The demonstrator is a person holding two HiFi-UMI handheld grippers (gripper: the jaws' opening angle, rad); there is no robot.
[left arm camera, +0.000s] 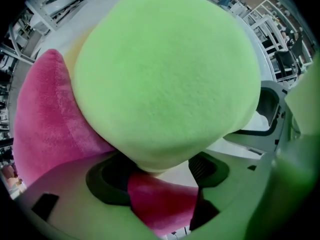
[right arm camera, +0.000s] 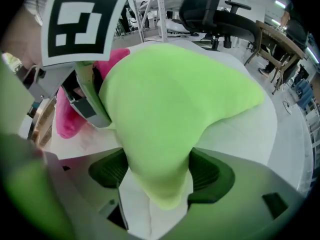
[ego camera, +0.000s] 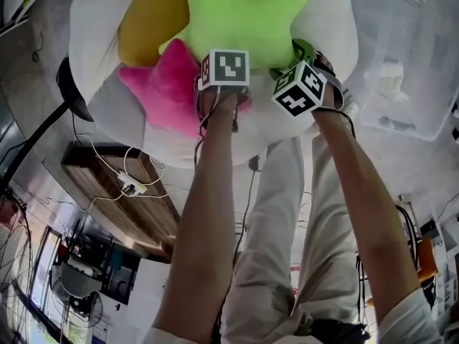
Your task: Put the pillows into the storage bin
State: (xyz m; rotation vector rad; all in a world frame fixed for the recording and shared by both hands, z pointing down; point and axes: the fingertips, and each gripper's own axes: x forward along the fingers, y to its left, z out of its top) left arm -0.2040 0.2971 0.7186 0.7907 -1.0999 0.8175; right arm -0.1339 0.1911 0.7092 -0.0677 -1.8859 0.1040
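Observation:
A lime-green star pillow (ego camera: 244, 16) lies on top of a pink star pillow (ego camera: 168, 84) and a yellow pillow (ego camera: 147, 24), all on a big white round cushion (ego camera: 93, 27). Both grippers are at the green star's near edge. My left gripper (ego camera: 222, 70) (left arm camera: 162, 176) holds a rounded arm of the green pillow (left arm camera: 165, 74) between its pads, with pink plush (left arm camera: 45, 114) pushed in underneath. My right gripper (ego camera: 305, 67) (right arm camera: 157, 176) stands wide around another tapering point of the green pillow (right arm camera: 170, 114). The left gripper's marker cube (right arm camera: 80, 21) shows beside it.
A clear plastic storage bin (ego camera: 412, 56) stands to the right of the cushion. A wooden bench (ego camera: 122, 192) with white cables lies on the floor at the left, and a fan (ego camera: 75, 299) is below it. Office chairs (right arm camera: 210, 9) and tables stand behind the cushion.

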